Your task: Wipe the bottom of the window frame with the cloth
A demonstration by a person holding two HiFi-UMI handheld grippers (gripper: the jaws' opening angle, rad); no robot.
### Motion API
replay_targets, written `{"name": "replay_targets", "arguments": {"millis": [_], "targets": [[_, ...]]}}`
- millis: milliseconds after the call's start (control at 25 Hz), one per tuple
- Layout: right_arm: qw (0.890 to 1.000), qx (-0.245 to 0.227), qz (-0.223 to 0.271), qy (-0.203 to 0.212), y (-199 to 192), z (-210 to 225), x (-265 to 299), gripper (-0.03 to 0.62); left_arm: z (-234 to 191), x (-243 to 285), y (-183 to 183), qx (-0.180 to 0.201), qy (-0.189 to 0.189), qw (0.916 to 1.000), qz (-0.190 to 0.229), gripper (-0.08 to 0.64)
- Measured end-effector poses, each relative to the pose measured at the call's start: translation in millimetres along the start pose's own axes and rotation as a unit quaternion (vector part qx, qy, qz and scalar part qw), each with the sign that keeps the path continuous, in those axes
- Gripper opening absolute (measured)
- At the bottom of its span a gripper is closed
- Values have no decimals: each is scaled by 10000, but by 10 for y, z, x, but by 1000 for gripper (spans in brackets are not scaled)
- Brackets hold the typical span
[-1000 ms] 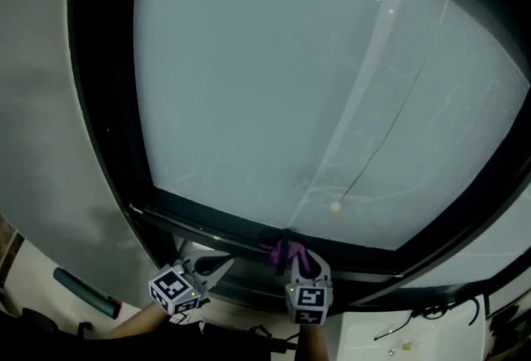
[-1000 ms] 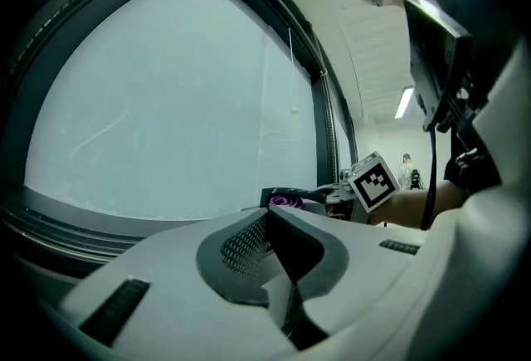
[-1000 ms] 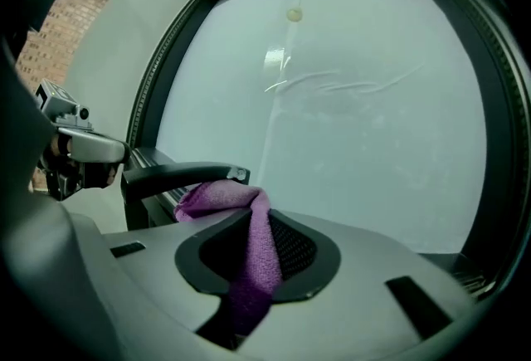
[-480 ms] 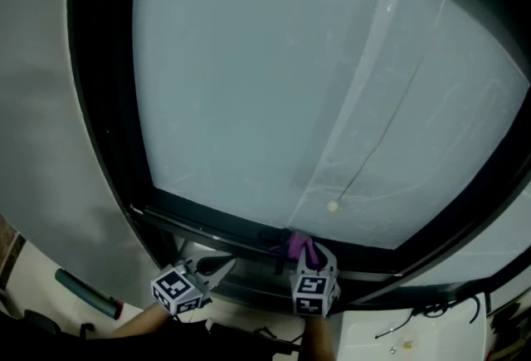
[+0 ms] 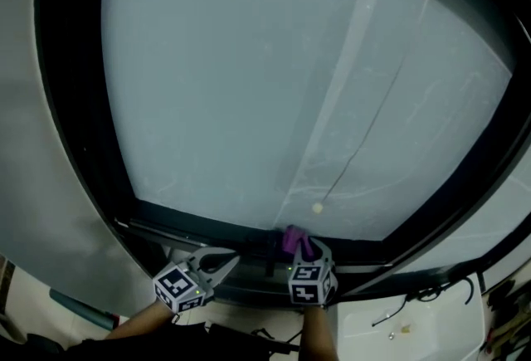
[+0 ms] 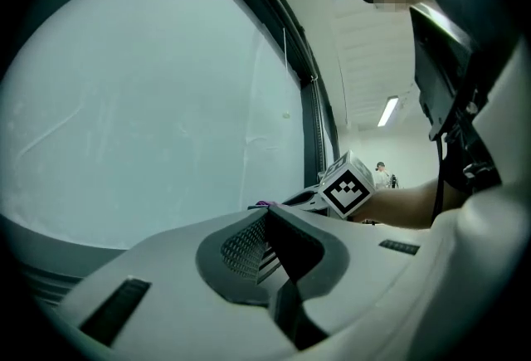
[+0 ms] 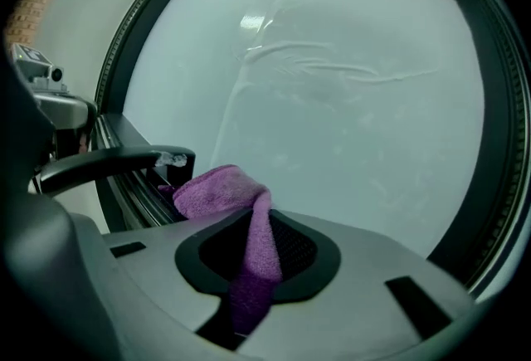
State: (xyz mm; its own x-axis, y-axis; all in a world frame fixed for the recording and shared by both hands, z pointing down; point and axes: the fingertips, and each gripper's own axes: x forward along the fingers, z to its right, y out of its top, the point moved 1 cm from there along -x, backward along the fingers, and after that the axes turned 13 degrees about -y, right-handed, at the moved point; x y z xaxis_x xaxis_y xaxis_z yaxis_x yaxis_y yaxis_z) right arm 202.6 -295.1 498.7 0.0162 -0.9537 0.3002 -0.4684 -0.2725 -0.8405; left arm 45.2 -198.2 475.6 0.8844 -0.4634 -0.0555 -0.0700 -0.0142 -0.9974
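Observation:
The window's black bottom frame (image 5: 199, 228) runs below the frosted pane (image 5: 249, 77). My right gripper (image 5: 302, 253) is shut on a purple cloth (image 5: 292, 239), which presses against the frame's bottom rail near the middle. In the right gripper view the cloth (image 7: 217, 189) bunches ahead of the right gripper (image 7: 259, 247) and trails down between the jaws, beside the rail's grooves (image 7: 137, 189). My left gripper (image 5: 214, 261) hovers left of it just below the frame, jaws together and holding nothing. In the left gripper view the left gripper (image 6: 270, 239) points along the pane, with the right gripper's marker cube (image 6: 346, 183) beyond.
A thin blind cord with a pale bead (image 5: 317, 207) hangs in front of the glass just above the cloth. A grey wall (image 5: 33, 185) borders the window on the left. A white surface with a dark cable (image 5: 398, 314) lies at bottom right, and a dark tube (image 5: 79, 307) at bottom left.
The right gripper has slid the cloth to the right along the bottom rail, closer under the bead. The left gripper has followed a little to the right.

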Motion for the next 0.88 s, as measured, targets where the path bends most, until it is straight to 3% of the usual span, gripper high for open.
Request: {"name": "replay_targets", "arguments": {"millis": [480, 880], "targets": [[9982, 46, -345, -484, -277, 349, -9, 71, 55, 527, 58, 142, -903, 9958, 107, 0], [9945, 26, -570, -879, -476, 705, 49, 71, 134, 874, 119, 227, -1416, 9895, 162, 0]]}}
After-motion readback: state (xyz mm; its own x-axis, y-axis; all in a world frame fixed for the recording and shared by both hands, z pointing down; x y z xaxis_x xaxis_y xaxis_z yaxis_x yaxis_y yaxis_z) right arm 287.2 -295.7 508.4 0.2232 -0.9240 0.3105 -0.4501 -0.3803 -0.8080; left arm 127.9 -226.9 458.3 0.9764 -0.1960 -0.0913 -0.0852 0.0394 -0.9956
